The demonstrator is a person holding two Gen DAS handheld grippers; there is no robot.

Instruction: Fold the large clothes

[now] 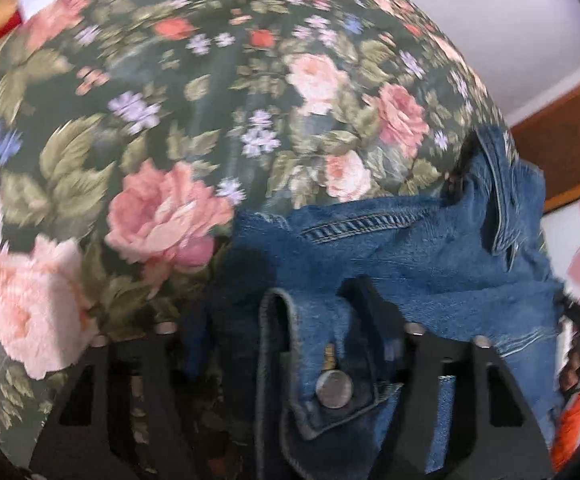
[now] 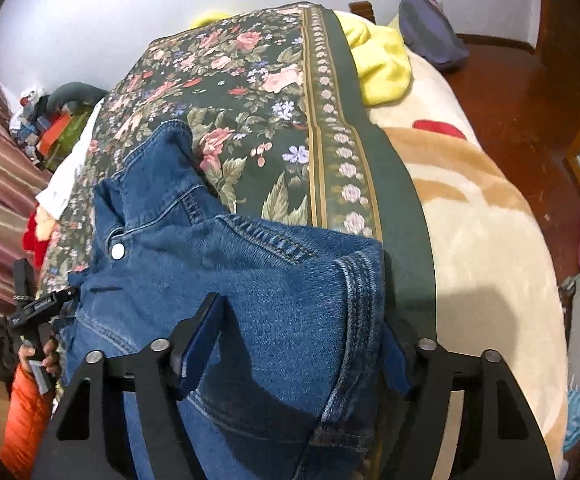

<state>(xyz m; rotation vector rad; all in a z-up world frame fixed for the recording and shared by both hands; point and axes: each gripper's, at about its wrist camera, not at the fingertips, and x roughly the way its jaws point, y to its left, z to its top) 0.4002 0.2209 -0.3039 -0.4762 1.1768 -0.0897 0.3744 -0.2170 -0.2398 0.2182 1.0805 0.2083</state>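
Note:
A blue denim jacket (image 2: pixel 225 264) lies bunched on a dark floral bedspread (image 2: pixel 249 92). My right gripper (image 2: pixel 290 352) is over the jacket's near edge, its jaws apart with denim between them; whether they pinch the cloth does not show. The left gripper (image 2: pixel 45 308) shows in the right wrist view at the jacket's left edge. In the left wrist view my left gripper (image 1: pixel 290 320) has denim (image 1: pixel 410 248) between its fingers, with a metal snap button (image 1: pixel 334 390) by its base. The bedspread (image 1: pixel 169 120) fills that view, blurred.
A cream blanket (image 2: pixel 470 240) covers the bed's right side, with a yellow cloth (image 2: pixel 382 64) and a blue-grey bag (image 2: pixel 430 28) at the far end. Wooden floor (image 2: pixel 530 120) lies to the right. Boxes and clutter (image 2: pixel 49 120) stand at the far left.

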